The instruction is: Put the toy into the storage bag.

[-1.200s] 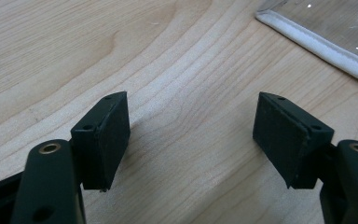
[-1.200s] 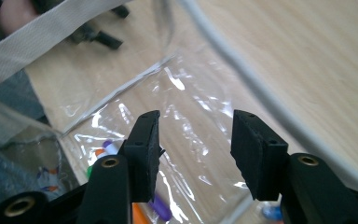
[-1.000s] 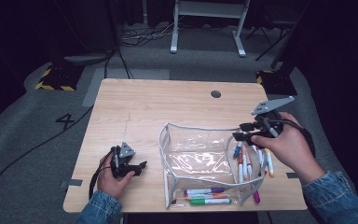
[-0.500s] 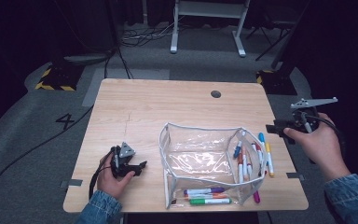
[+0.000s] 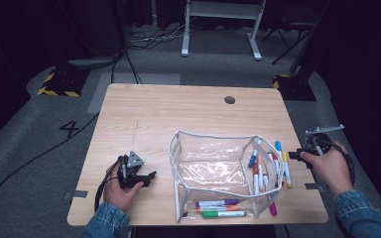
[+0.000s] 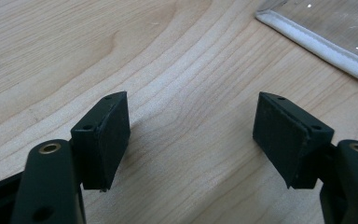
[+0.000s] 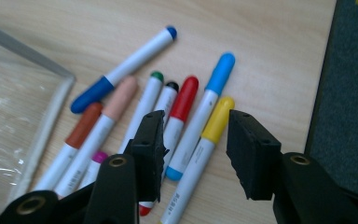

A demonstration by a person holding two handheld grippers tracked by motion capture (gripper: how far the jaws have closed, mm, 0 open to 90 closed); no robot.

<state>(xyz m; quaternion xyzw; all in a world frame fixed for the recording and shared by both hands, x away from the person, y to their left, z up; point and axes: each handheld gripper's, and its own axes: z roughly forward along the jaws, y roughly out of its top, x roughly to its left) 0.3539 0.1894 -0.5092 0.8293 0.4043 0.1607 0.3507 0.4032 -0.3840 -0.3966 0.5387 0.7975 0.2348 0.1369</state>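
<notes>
Legible writing is limited. A painted numeral "4" (image 5: pixel 71 128) is on the grey floor left of the wooden table (image 5: pixel 168 114). The marker barrels carry small grey print in the right gripper view, too blurred to read.

Marker count, right group: the right gripper view shows eight markers lying side by side on the table, just beside the right wall of the clear zip pouch (image 5: pixel 213 168). By cap colour:
- one dark blue marker (image 7: pixel 121 70), lying apart and angled across the others
- one brown (image 7: pixel 77 133)
- one peach (image 7: pixel 109 109)
- one green (image 7: pixel 147 100)
- one black (image 7: pixel 168 100)
- one red marker (image 7: pixel 179 109)
- one light blue marker (image 7: pixel 200 114)
- one yellow marker (image 7: pixel 205 140)

A magenta cap end (image 7: pixel 98 156) is also visible beneath the group; whether it belongs to a ninth marker cannot be told.

Marker count, front group: the high view shows three markers in front of the pouch, parallel to the table's near edge: purple (image 5: pixel 217 203), orange (image 5: pixel 218 208), green (image 5: pixel 223 214).

Right gripper (image 7: pixel 193 140): the jaws are parted and have just been closing. They hang above the near ends of the red, light blue and yellow markers; the pads press on nothing. In the high view this gripper (image 5: pixel 297 154) is at the table's right edge.

Left gripper (image 6: pixel 191 133): released, jaws wide apart over bare wood, nothing between them. The pouch's white-trimmed edge (image 6: pixel 317 44) lies at upper right of its view. In the high view it (image 5: pixel 146 178) is left of the pouch, near the front.
</notes>
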